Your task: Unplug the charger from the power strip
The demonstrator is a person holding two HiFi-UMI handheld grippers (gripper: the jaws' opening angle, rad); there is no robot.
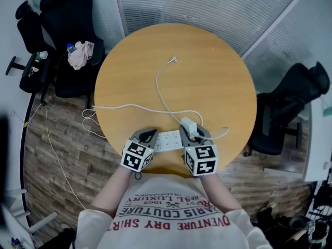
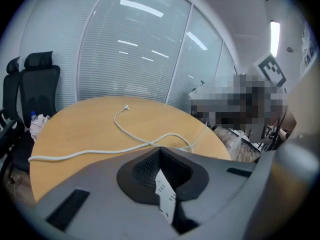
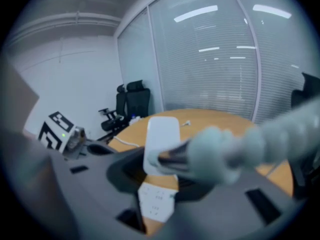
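Note:
A white power strip [image 1: 168, 140] lies by the near edge of the round wooden table [image 1: 207, 82]. My left gripper [image 1: 150, 135] is shut on its left end; in the left gripper view the strip's end [image 2: 165, 196] shows wedged between the closed jaws [image 2: 162, 171]. My right gripper [image 1: 193, 132] is shut on the white charger [image 1: 187, 124]. In the right gripper view the charger [image 3: 161, 136] is held above the strip [image 3: 156, 202], with its dark prongs bare and free of the sockets. The charger's white cable [image 1: 161, 95] loops away across the table.
The strip's own cord [image 1: 122, 107] runs left over the table edge to the wooden floor. A black office chair [image 1: 67, 30] with a cloth and a bottle [image 1: 80, 54] stands at the far left, another chair [image 1: 290, 108] at the right. Glass walls with blinds stand behind the table.

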